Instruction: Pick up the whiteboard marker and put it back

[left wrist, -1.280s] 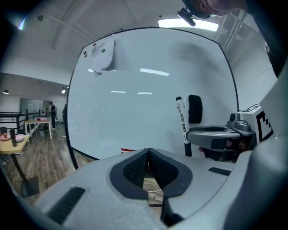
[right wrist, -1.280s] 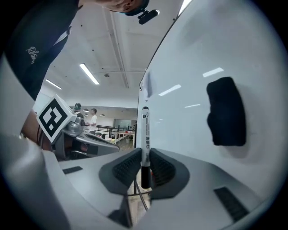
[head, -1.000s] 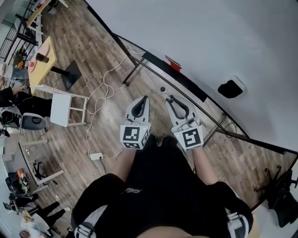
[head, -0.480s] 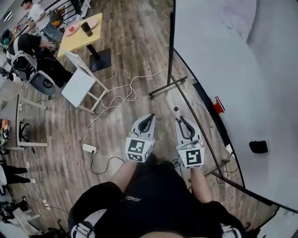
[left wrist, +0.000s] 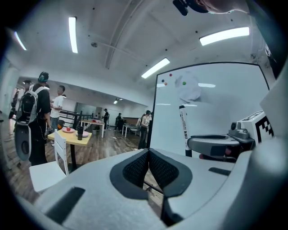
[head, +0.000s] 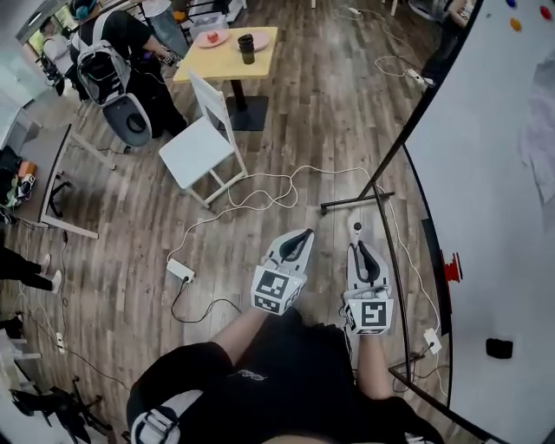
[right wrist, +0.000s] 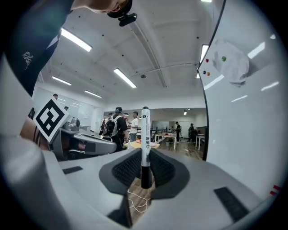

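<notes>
The right tool grips the whiteboard marker between its ribbed dark pads, which press on the marker's lower part from both sides. The marker stands upright and rises well above the jaws. Its barrel is white with a line of small dark print running lengthwise, a short black cap sits at the top end, and the lower end, where the pads hold it, is black. In the head view it shows only as a small pale stub poking past the tool's tips.

The left tool is closed with nothing in it: its two pads meet at the tips. It is held just beside the right tool, at about the same height, both in front of the person's body.

The marker is in the air over the wooden floor, near the dark framed edge of the whiteboard and apart from it. The board's face is mostly blank, with a few coloured magnets near its top edge and a faint smudge below them.

On the floor a white cable loops toward a power strip. Farther off stand a white chair and a small yellow bench carrying a dark cup near its middle
</notes>
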Demonstrator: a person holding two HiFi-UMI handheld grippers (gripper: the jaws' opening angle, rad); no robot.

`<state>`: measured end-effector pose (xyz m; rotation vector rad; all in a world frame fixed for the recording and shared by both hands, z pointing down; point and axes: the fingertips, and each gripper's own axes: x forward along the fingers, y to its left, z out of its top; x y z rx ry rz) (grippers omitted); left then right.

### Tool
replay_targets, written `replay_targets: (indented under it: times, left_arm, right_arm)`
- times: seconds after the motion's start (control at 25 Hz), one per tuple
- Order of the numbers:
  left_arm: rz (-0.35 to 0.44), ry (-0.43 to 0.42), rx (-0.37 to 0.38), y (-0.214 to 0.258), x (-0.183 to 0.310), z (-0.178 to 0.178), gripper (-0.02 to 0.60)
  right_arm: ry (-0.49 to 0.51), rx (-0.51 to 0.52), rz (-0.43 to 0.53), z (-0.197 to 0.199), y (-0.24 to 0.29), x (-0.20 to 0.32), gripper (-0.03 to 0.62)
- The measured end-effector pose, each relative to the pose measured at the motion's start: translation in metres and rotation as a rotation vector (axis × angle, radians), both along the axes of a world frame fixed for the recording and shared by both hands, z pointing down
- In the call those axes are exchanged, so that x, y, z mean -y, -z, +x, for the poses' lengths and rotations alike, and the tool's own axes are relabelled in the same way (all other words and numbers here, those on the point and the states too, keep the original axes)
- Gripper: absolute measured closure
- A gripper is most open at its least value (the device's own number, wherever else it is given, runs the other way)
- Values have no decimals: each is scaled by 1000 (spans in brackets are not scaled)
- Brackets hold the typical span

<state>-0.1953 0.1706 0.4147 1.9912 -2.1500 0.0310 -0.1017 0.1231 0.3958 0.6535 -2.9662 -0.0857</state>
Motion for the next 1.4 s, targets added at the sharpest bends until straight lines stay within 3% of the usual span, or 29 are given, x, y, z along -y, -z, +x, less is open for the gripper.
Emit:
replay_targets:
  times: [0.2,0.52,0.8,1.16,1.4]
  left_arm:
    - [9,15,24,-15,-2,-26,574]
    - [7,46,35,-31,52,-35,574]
    - [-2,108,59,-14,98,-80,574]
    - [-76,80,45,-24,161,-82,574]
    - [-93,13,43,-32,203,-80,575]
  right_arm:
    - [33,18,-32,-34,-19,0,540]
    - [91,25,-29,-58,-39,57,540]
    - [161,65,-11,-103,-19,101,540]
    - [98,35,-28,-103,-30,178,540]
    - [25,5,-55,-93,-45,214,540]
